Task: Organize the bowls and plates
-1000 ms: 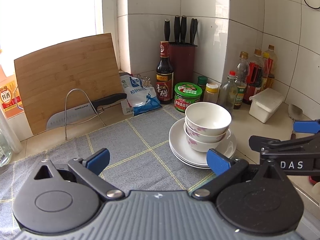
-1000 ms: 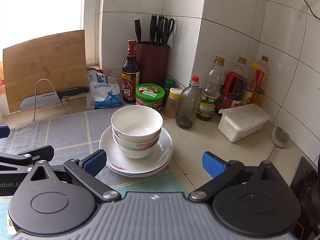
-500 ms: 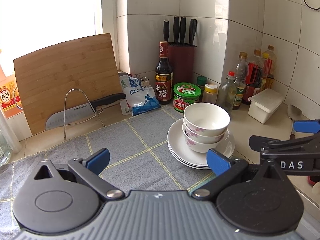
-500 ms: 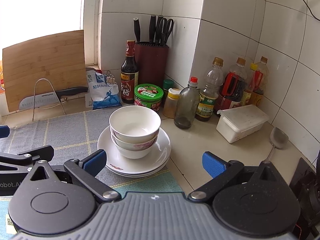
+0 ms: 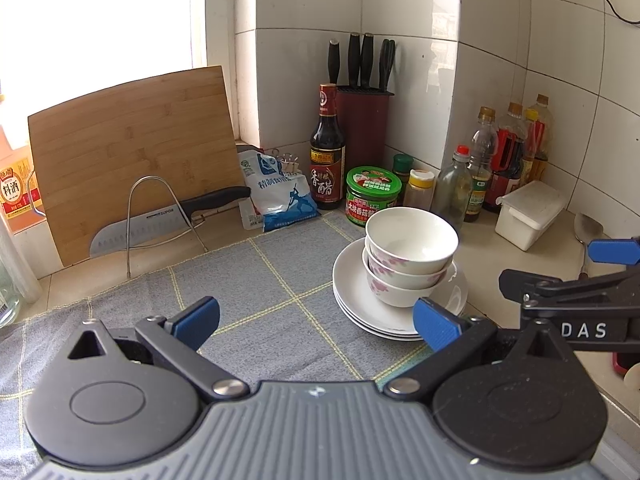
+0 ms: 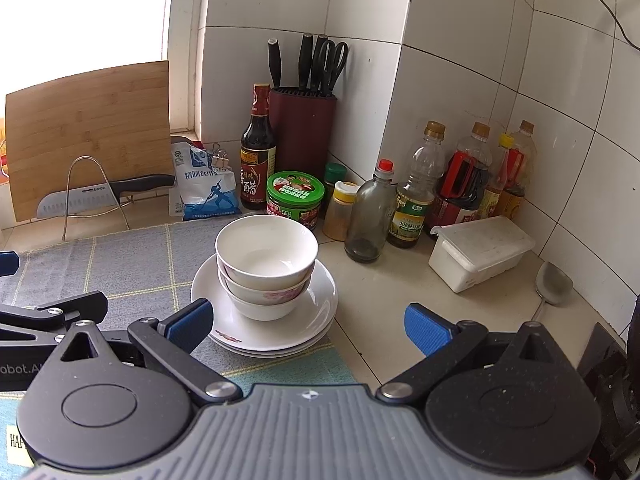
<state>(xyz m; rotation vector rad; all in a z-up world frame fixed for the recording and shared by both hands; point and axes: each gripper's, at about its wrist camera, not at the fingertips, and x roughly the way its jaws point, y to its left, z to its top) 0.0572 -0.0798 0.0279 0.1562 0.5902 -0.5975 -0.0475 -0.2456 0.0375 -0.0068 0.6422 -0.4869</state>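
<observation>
White bowls with pink flowers (image 5: pixel 408 252) are nested on a stack of white plates (image 5: pixel 352 300) at the right edge of a grey checked cloth (image 5: pixel 256 280). The same bowls (image 6: pixel 266 264) and plates (image 6: pixel 316 316) show in the right wrist view. My left gripper (image 5: pixel 316 324) is open and empty, held back from the stack on its near left. My right gripper (image 6: pixel 306 326) is open and empty, just in front of the stack. Part of the right gripper (image 5: pixel 576 280) shows at the right of the left wrist view.
A bamboo cutting board (image 5: pixel 132 152) and a knife on a wire stand (image 5: pixel 160 220) stand at the back left. A knife block (image 6: pixel 302 132), vinegar bottle (image 6: pixel 258 148), green jar (image 6: pixel 295 196), oil bottles (image 6: pixel 460 184), white lidded box (image 6: pixel 480 252) and metal spoon (image 6: pixel 554 284) line the tiled corner.
Both grippers have drawn back slightly from the stack. Both stay open and empty. The bowls and plates have not moved.
</observation>
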